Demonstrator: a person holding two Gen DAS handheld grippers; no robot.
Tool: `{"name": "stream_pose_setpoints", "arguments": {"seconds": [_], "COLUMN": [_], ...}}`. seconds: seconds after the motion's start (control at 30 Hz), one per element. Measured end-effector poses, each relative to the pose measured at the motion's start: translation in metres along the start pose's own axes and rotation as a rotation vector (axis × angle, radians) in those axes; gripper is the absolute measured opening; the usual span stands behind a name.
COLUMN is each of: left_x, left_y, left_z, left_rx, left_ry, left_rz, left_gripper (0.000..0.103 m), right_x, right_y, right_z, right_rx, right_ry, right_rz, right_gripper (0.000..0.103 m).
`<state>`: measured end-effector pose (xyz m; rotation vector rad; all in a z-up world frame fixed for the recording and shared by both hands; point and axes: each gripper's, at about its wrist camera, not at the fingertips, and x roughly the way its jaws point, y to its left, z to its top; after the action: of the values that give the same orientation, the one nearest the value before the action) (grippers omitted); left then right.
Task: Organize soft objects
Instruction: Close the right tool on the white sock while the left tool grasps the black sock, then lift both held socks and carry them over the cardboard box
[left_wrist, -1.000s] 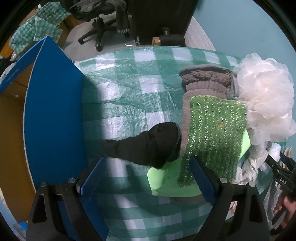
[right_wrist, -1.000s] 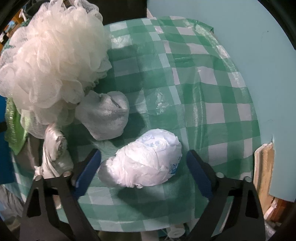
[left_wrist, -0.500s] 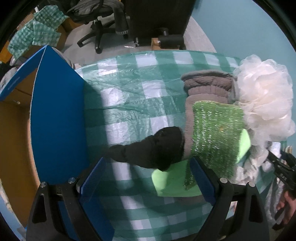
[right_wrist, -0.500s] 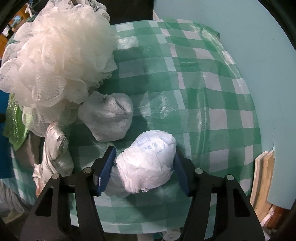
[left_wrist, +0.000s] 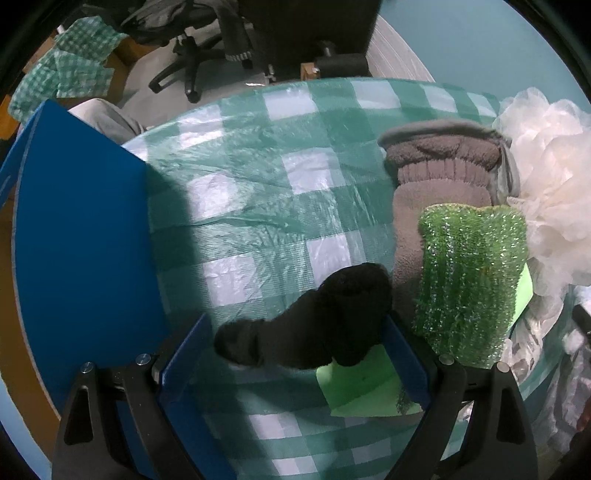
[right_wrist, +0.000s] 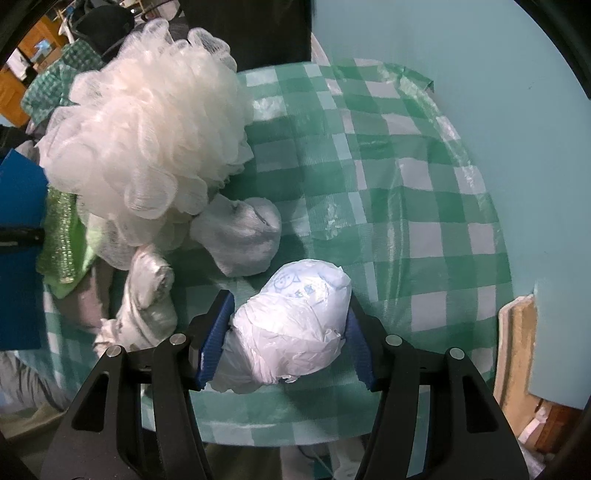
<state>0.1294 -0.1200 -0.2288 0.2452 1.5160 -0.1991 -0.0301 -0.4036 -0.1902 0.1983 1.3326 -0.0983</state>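
My right gripper (right_wrist: 286, 332) is shut on a white wrapped bundle (right_wrist: 295, 325), its blue pads pressing both sides, just over the green checked tablecloth (right_wrist: 406, 184). A white rolled sock (right_wrist: 243, 236), a white mesh bath pouf (right_wrist: 147, 140) and a knotted white cloth (right_wrist: 147, 299) lie to its left. My left gripper (left_wrist: 295, 347) is open around a black rolled sock (left_wrist: 317, 325) on the cloth. A glittery green scrubber (left_wrist: 469, 273), a grey fleece sock (left_wrist: 439, 173) and a light green sponge (left_wrist: 362, 387) lie right of it.
A blue cardboard box flap (left_wrist: 81, 251) stands at the left of the table. An office chair (left_wrist: 207, 44) and floor lie beyond the far edge. A teal wall (right_wrist: 498, 92) bounds the table on the right, with a foam board (right_wrist: 517, 350) beside it.
My right gripper closed on the white bundle, pads moving from wide apart to pressing it. My left gripper moved forward so the black sock now sits between its open fingers.
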Motion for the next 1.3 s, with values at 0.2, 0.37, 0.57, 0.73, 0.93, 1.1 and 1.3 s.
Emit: {"name": "stream_pose_setpoints", "arguments": {"seconds": [0.2, 0.37, 0.57, 0.73, 0.93, 1.1, 1.3], "left_x": [0.009, 0.01, 0.003, -0.012, -0.031, -0.052, -0.076], "left_y": [0.001, 0.008, 0.016, 0.016, 0.019, 0.015, 0.018], "left_z": [0.002, 0.001, -0.008, -0.019, -0.032, -0.048, -0.062], "left_rx": [-0.004, -0.02, -0.034, -0.044, -0.063, -0.05, -0.049], "left_ry": [0.009, 0.002, -0.042, -0.085, -0.108, -0.145, -0.187], "left_rz": [-0.004, -0.025, -0.06, -0.069, -0.086, -0.097, -0.113], "left_gripper": [0.093, 0.067, 0.045, 0.044, 0.043, 0.043, 0.043], "right_x": [-0.026, -0.025, -0.027, -0.03, -0.036, -0.041, -0.051], "right_y": [0.016, 0.03, 0.042, 0.053, 0.065, 0.074, 0.089], "right_z": [-0.004, 0.003, 0.006, 0.006, 0.008, 0.01, 0.013], "right_rx": [-0.028, -0.047, -0.073, -0.099, -0.13, -0.158, -0.204], "right_ry": [-0.038, -0.051, -0.055, -0.067, -0.084, -0.098, -0.115], "right_rz": [0.002, 0.005, 0.014, 0.019, 0.037, 0.05, 0.067], "right_gripper": [0.058, 0.058, 0.058, 0.058, 0.058, 0.058, 0.058]}}
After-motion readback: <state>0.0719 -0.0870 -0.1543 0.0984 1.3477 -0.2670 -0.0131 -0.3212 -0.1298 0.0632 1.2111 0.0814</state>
